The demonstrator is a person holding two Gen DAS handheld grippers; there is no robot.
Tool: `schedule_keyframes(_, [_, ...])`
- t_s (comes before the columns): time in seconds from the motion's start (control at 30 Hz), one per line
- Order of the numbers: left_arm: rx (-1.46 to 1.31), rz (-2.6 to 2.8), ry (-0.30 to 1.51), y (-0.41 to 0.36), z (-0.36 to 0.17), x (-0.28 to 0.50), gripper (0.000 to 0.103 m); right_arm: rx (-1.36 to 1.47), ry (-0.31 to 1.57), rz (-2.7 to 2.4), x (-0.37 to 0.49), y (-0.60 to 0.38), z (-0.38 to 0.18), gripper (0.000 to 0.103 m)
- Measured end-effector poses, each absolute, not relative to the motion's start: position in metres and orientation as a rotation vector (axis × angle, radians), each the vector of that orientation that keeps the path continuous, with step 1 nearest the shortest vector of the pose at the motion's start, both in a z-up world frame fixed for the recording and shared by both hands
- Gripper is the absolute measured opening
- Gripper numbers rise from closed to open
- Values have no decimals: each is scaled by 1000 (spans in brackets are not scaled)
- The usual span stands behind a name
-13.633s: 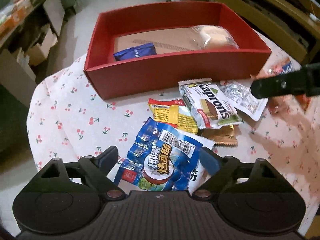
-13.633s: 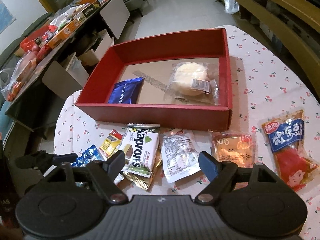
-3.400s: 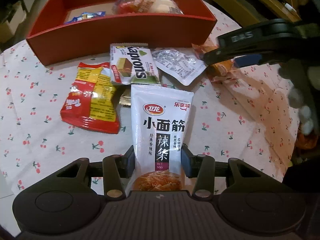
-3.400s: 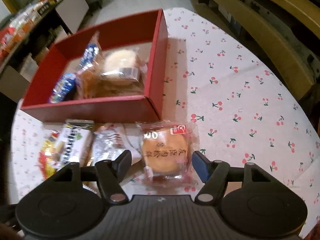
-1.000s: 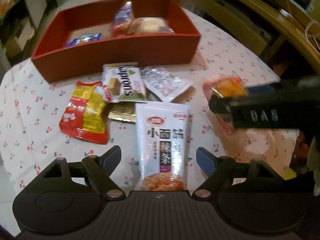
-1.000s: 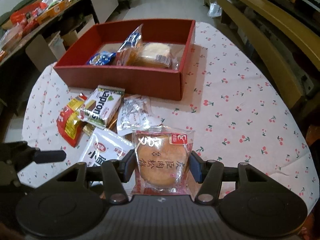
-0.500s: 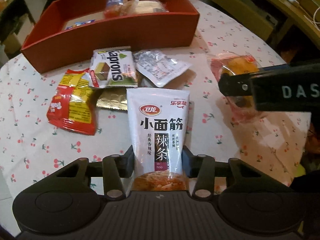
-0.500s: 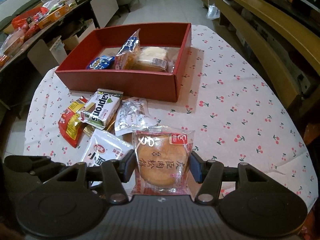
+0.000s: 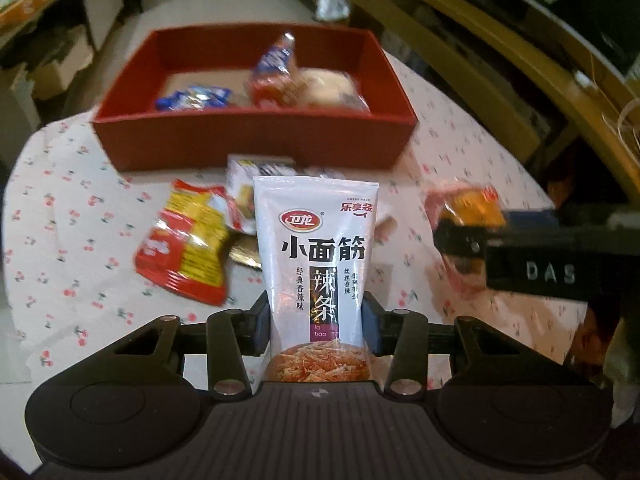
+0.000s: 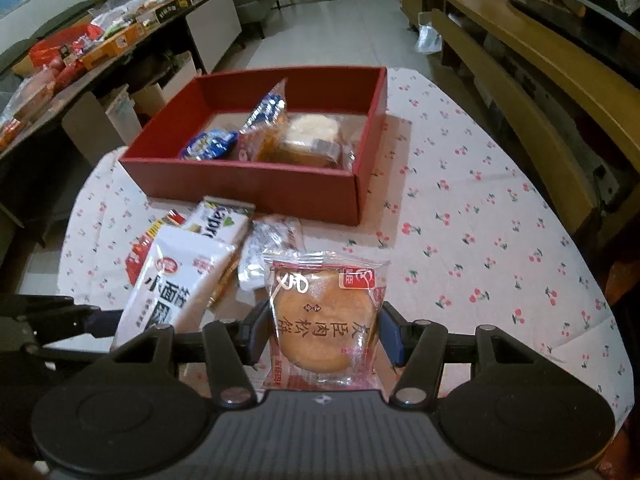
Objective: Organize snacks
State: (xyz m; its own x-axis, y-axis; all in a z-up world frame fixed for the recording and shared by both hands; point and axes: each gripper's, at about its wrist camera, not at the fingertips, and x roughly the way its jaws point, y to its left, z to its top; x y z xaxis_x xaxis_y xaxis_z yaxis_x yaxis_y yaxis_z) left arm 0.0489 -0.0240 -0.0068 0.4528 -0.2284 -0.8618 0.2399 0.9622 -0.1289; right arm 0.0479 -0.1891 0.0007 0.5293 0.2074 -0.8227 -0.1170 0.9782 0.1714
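My left gripper (image 9: 316, 330) is shut on a white spicy-strip pouch (image 9: 316, 256) and holds it above the table; the pouch also shows in the right wrist view (image 10: 180, 280). My right gripper (image 10: 322, 334) is shut on a clear-wrapped round pastry (image 10: 326, 322), which also shows in the left wrist view (image 9: 466, 208). The red box (image 9: 256, 140) (image 10: 248, 184) stands ahead with a blue packet (image 10: 210, 144), an upright packet (image 10: 262, 124) and a wrapped bun (image 10: 314, 134) inside.
On the cherry-print tablecloth (image 10: 480, 240) before the box lie a red-yellow packet (image 9: 182, 240), a Kaprons wafer (image 10: 220, 222) and a silvery packet (image 10: 272, 244). A wooden bench (image 10: 520, 92) runs on the right; cluttered shelves (image 10: 80, 52) stand left.
My left gripper has lifted the white pouch off the table and moved toward the box. My right gripper keeps holding the pastry, slightly nearer the box.
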Motion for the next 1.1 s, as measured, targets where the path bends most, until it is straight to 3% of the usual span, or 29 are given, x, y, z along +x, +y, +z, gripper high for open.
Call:
schedule_keyframes(0.37, [-47,-277,983,-22,32,90,51,156,900,204,72,-184,34,61])
schedule_keyframes(1.1, [-85,-200,918,-14,41,193,49,270,862,164,177,-175,43,61])
